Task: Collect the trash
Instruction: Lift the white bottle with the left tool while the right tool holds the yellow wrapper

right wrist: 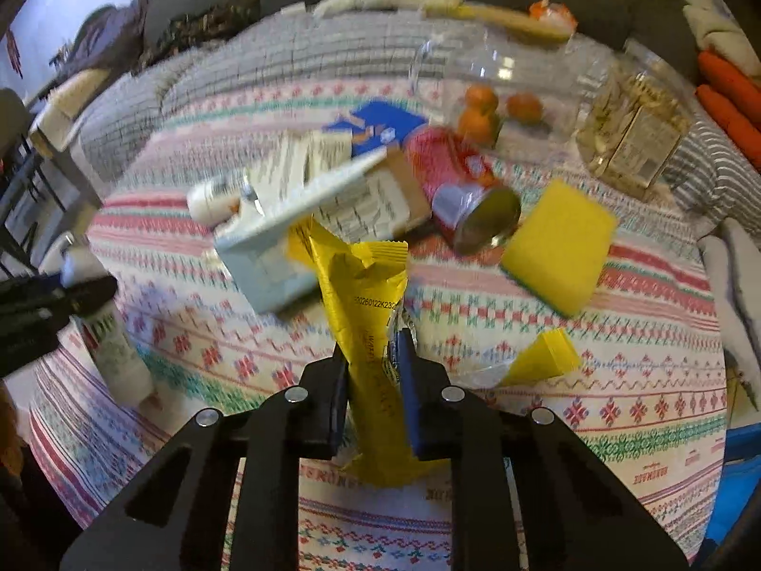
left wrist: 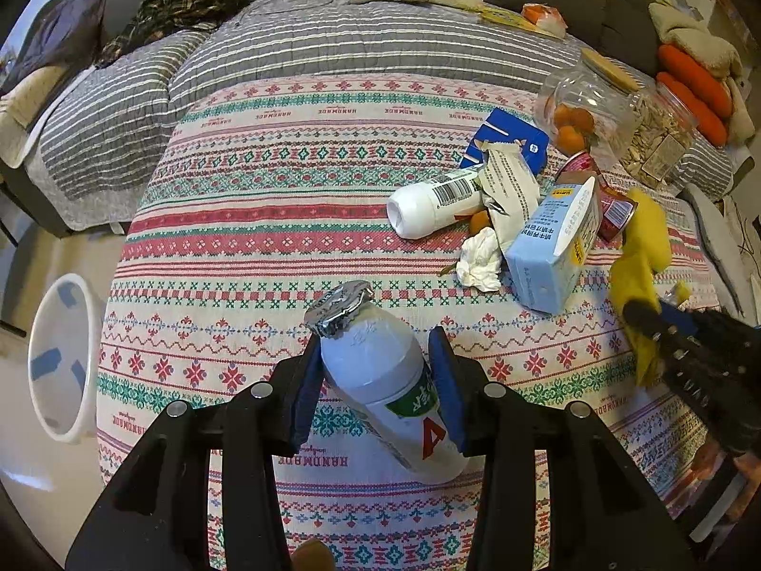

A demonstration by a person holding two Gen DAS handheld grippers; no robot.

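Observation:
My left gripper [left wrist: 375, 371] is shut on a white drink bottle [left wrist: 385, 380] with a torn foil lid, held over the patterned cloth. My right gripper [right wrist: 373, 371] is shut on a yellow snack wrapper [right wrist: 366, 314]; it shows in the left wrist view too [left wrist: 639, 257]. A pile of trash lies on the table: a second white bottle [left wrist: 428, 204], a light blue carton [left wrist: 554, 242], a crumpled tissue [left wrist: 480, 259], a torn white wrapper [left wrist: 509, 185], a red can [right wrist: 461, 185], a blue packet [left wrist: 509, 135].
A white bin [left wrist: 62, 357] stands on the floor left of the table. Two clear jars, one with oranges [left wrist: 582, 104] and one with seeds [left wrist: 658, 138], stand at the back right. A yellow sponge [right wrist: 559, 245] and a yellow scrap [right wrist: 544, 357] lie on the cloth. A sofa is behind.

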